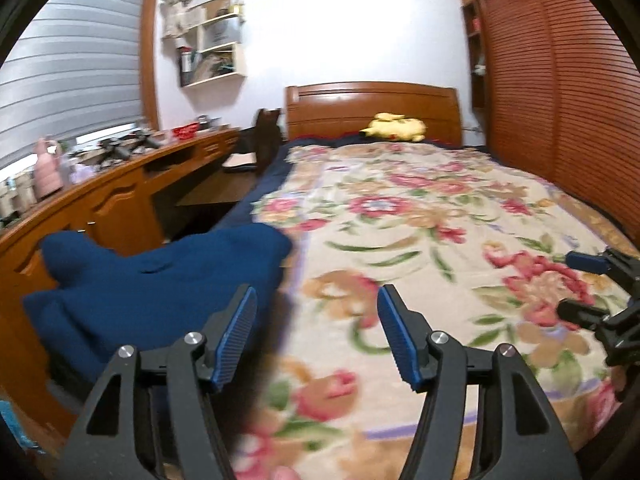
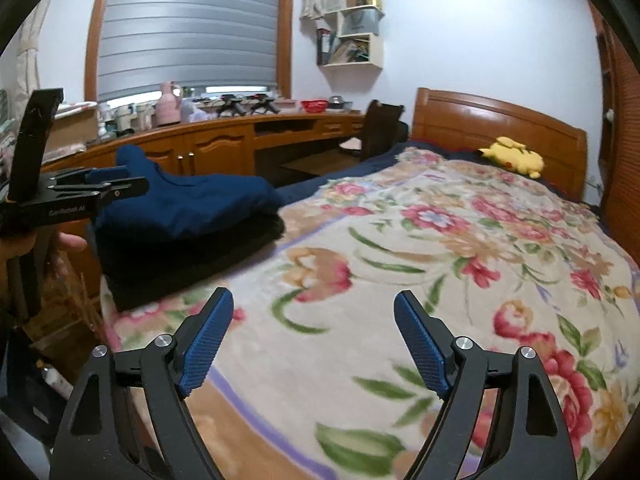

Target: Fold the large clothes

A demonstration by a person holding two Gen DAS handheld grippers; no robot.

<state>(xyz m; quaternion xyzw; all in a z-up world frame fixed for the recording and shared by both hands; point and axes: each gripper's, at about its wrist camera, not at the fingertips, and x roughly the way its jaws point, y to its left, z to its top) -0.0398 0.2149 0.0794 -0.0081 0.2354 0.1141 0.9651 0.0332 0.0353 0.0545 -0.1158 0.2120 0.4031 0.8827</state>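
A folded dark blue garment [image 2: 188,200] lies on top of a folded black garment [image 2: 192,258] at the near left corner of the bed; in the left wrist view the blue garment [image 1: 152,280] fills the lower left. My left gripper [image 1: 316,320] is open over the floral blanket [image 1: 420,232], just right of the blue garment, with nothing between its pads. It shows from the side in the right wrist view as the left gripper [image 2: 136,186], beside the pile. My right gripper [image 2: 314,324] hangs open and empty over the blanket [image 2: 440,280]. The right gripper [image 1: 568,284] also appears at the right edge.
A yellow plush toy [image 2: 514,156] rests by the wooden headboard [image 2: 500,120]. A long wooden desk [image 2: 224,140] with clutter runs along the bed's left side under a shuttered window. A dark chair [image 2: 380,128] stands at the desk. A slatted wardrobe [image 1: 560,92] lines the right.
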